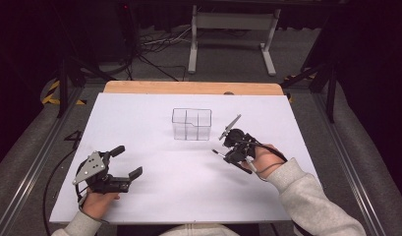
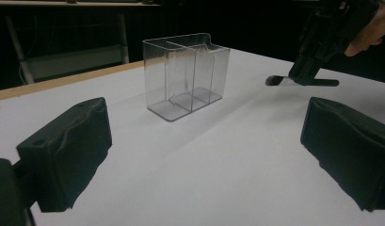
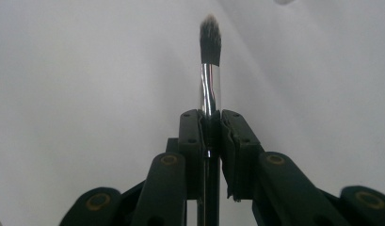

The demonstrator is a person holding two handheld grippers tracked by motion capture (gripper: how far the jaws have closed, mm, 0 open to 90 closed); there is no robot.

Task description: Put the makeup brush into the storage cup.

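On the white table (image 1: 154,196), which is the biggest thing in the high view, almost nothing lies except one clear plastic organizer (image 1: 191,124). It stands upright near the middle, a little toward the far edge, and its inner walls divide it into compartments. From the left gripper view the compartments look empty.

Next in size are the two hand-held tools. At the near left edge, the left gripper (image 1: 127,164) rests low over the table with its jaws wide apart and nothing between them; the left gripper view shows its two black pads well apart, pointing toward the organizer.

To the right of the organizer, the right gripper (image 1: 230,145) is clenched on a small makeup brush (image 3: 210,70). In the right gripper view the jaws press from both sides on the handle just below the silver ferrule, and the dark bristle tip sticks out past them. The brush seems lifted clear of the table, near the organizer but not yet over it.

As a judgement, picking up is done. What remains is to carry the brush above one compartment, lower it inside and release it.
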